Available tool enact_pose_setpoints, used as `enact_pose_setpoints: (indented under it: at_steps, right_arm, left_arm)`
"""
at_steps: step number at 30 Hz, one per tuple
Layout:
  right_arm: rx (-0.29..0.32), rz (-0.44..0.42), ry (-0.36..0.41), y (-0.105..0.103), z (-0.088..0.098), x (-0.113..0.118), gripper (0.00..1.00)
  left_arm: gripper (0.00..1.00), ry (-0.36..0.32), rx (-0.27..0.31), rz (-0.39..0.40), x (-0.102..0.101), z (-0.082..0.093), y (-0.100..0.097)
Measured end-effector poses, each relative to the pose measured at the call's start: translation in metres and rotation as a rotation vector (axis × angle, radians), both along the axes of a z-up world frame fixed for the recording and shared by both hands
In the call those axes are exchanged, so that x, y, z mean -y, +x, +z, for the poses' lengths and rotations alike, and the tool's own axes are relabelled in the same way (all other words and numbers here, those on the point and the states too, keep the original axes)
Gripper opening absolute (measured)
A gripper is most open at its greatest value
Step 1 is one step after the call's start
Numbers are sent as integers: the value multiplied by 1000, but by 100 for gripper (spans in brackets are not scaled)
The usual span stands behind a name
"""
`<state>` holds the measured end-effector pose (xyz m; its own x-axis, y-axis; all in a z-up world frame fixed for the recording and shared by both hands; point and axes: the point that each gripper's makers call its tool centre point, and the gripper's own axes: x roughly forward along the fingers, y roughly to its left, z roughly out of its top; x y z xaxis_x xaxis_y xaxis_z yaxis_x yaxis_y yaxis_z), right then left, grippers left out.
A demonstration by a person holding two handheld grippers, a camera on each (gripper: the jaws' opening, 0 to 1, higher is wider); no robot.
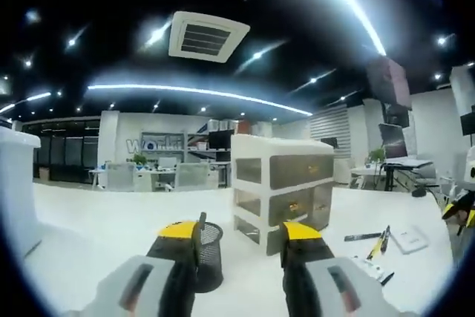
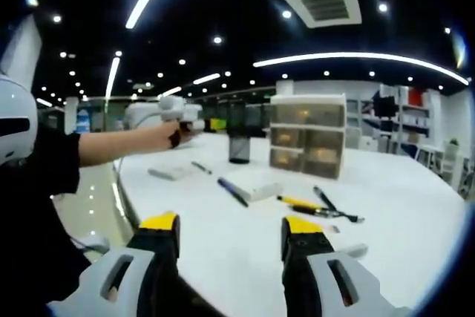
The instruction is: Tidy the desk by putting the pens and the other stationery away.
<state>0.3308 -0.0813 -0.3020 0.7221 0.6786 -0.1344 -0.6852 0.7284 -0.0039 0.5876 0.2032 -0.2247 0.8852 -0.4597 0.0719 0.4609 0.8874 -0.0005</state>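
The pens (image 2: 312, 206) lie loose on the bench (image 2: 415, 228), ahead of my right claw (image 2: 231, 231) and a little right of its line, and a blue one (image 2: 232, 191) sits straight ahead beside a white pad (image 2: 256, 183). Past them stand the mesh cup (image 2: 239, 146) and the drawer unit (image 2: 307, 135), well apart from this claw. My right claw hangs wide open above the near bench edge, holding nothing. My left claw (image 1: 241, 239) is also spread and empty; the cup (image 1: 209, 254) stands close in front, partly behind its left jaw, the drawers (image 1: 282, 191) just beyond its right jaw, and more pens (image 1: 375, 241) lie off to its right with a small notebook (image 1: 410, 239). I judge nothing is stowed yet, so I am at the first pick. The next move, as I see it, calls for bringing the right claw down over the blue pen, jaws either side of the barrel, then carrying it to the cup. In the right gripper view the left gripper (image 2: 171, 113) shows out beside the cup, held in a hand (image 2: 174, 135). What the frosted drawers hold I cannot make out, nor whether anything is in the cup. A flat grey item (image 2: 171, 173) and a short dark stick (image 2: 201, 168) left of the blue pen are too small to name. The pens at the left view's far right are cut off.
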Motion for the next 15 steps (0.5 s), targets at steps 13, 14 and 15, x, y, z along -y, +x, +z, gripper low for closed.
enact_pose_setpoints:
  at_steps: [13,14,15]
  right_arm:
    - [7,18,4,-1,1,-5,52]
    - [9,18,5,-1,1,-4,52]
    - [10,17,6,0,2,-4,52]
  left_arm:
    - [51,-11,-1,-71,6,-1,-59]
    - [52,-13,-6,-76,6,-2,-63]
    - [54,-17,-8,-82,6,-4,-68]
